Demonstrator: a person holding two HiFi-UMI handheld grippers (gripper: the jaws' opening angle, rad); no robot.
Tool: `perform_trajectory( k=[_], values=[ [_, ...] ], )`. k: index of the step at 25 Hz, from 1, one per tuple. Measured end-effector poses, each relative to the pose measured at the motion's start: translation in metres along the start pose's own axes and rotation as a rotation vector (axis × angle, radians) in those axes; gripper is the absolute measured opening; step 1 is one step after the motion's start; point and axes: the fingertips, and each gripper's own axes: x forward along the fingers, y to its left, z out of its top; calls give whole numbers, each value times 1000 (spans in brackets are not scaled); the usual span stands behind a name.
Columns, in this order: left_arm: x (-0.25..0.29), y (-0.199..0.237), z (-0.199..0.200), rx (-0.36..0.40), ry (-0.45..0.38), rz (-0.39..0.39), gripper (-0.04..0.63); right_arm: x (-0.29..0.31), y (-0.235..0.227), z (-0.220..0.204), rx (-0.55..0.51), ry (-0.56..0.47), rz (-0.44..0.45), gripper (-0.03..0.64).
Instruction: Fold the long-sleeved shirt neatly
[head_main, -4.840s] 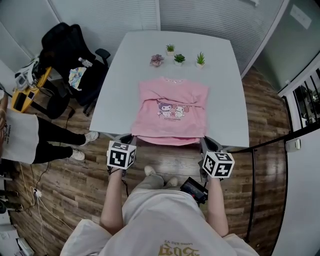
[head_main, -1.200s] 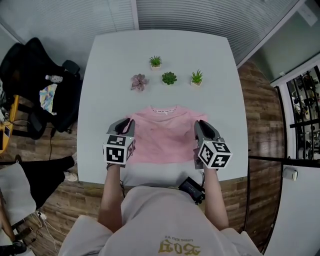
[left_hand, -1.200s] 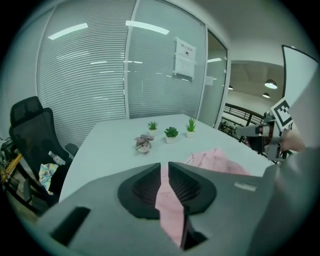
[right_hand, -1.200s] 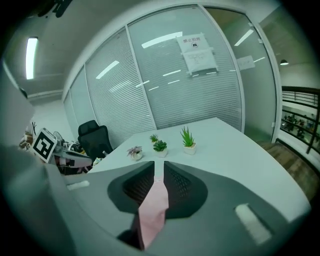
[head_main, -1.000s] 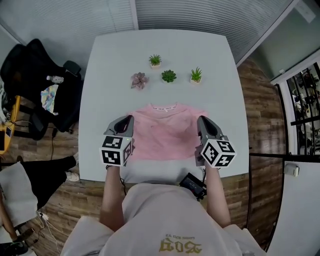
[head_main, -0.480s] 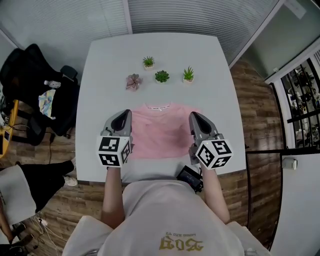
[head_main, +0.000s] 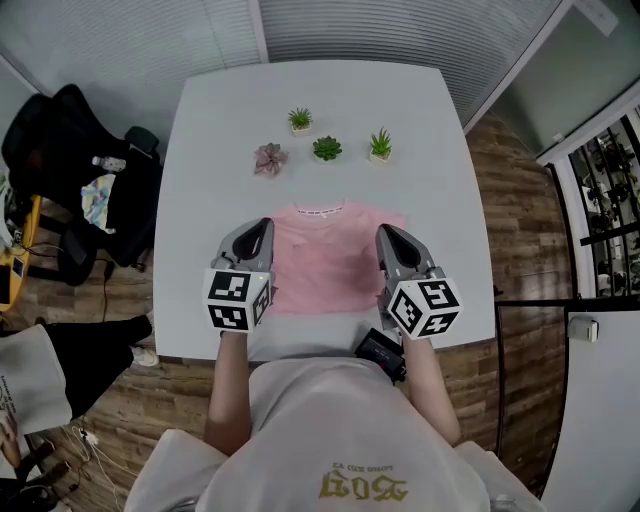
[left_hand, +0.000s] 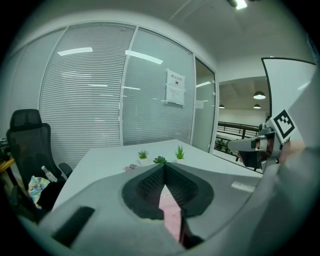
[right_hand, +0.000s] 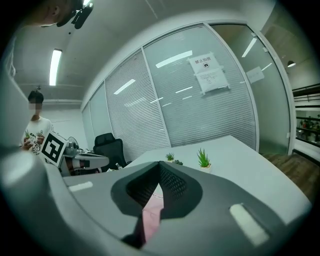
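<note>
The pink long-sleeved shirt (head_main: 328, 262) lies folded into a flat rectangle on the white table (head_main: 430, 140), collar towards the far side. My left gripper (head_main: 258, 229) hovers over the shirt's left edge and my right gripper (head_main: 386, 233) over its right edge. Both are shut, with no cloth between the jaws. In the left gripper view the jaw tips (left_hand: 164, 166) meet, and pink shirt (left_hand: 172, 217) shows on the table behind them. The right gripper view shows the same: closed tips (right_hand: 159, 164) with the shirt (right_hand: 150, 216) below.
Three small green potted plants (head_main: 299, 120) (head_main: 327, 149) (head_main: 380, 144) and a pink succulent (head_main: 268, 158) stand beyond the collar. A black office chair (head_main: 60, 140) sits left of the table. The near table edge (head_main: 310, 345) is close to the person's body.
Since the oldest frame the shirt's lower half has been folded up over the printed front. In the last second both grippers lifted slightly off the cloth; the shirt lies still.
</note>
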Motion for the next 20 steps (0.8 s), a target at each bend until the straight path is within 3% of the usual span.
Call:
perform_trajectory(
  k=[4, 20],
  values=[
    [-2, -3, -3, 27, 7, -2, 5, 0, 1, 1, -4, -4, 7, 11],
    [-3, 3, -6, 11, 20, 3, 5, 2, 9, 1, -22, -3, 22, 11]
  ],
)
